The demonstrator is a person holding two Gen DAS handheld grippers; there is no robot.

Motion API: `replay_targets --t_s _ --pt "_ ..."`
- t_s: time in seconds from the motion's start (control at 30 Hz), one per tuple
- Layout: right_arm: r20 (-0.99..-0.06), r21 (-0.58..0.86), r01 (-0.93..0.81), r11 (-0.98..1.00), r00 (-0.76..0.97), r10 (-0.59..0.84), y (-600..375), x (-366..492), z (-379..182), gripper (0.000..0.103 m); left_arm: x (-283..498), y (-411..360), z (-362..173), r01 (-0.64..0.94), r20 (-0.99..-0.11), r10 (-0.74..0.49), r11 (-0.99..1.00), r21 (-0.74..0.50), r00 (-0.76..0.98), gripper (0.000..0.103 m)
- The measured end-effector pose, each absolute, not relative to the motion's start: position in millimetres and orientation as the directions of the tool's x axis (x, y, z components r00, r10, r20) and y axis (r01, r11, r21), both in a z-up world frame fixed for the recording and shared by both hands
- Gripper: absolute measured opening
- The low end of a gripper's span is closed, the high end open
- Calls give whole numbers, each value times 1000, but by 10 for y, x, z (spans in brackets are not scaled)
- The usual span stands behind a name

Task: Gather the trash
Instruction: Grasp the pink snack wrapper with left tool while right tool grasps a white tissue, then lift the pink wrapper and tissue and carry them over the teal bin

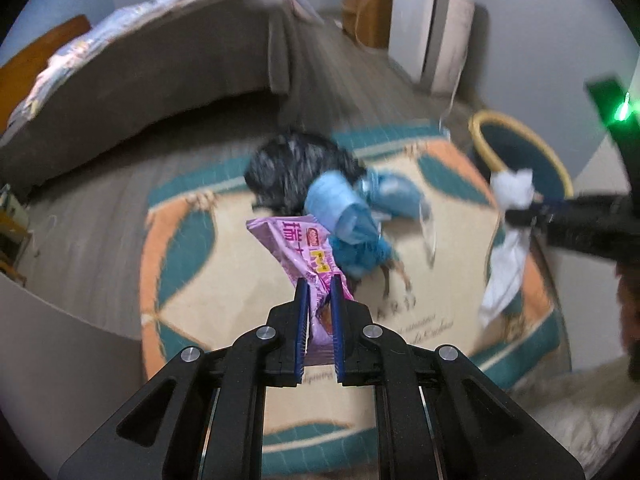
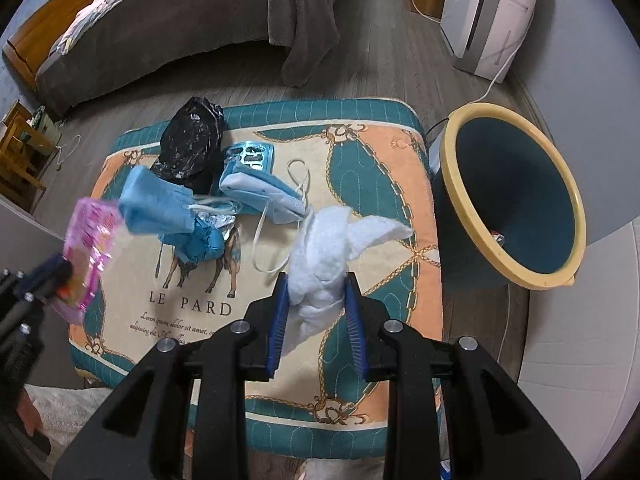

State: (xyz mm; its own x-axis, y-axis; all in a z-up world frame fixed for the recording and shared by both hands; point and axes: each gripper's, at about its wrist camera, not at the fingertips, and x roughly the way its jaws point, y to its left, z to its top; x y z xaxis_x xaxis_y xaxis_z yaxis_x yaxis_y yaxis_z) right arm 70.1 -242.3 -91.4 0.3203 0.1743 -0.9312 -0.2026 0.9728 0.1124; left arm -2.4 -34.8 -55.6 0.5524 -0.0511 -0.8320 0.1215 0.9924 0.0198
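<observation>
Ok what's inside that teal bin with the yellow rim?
In the right wrist view the bin is mostly bare teal wall, with one small unidentifiable scrap at the bottom. The near rim hides part of the floor inside.

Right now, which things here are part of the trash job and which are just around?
Job:
pink wrapper in left tool
white tissue in right tool
black bag
blue masks
bin

Just around:
mat
bed
white appliance

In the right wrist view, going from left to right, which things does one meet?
Pink wrapper in the left gripper → black bag → white tissue in the right gripper → bin.
</observation>
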Motion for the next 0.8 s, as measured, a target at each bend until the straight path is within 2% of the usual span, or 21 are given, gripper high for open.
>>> replay_targets --t_s 0.27,0.8 --pt "-905 131 -185 974 378 194 -2502 750 -725 27 -59 -463 -261 161 -739 -54 984 75 671 12" --pt "-885 151 -185 971 412 216 -2587 938 -593 27 30 -558 -226 176 -736 -64 982 75 674 12"
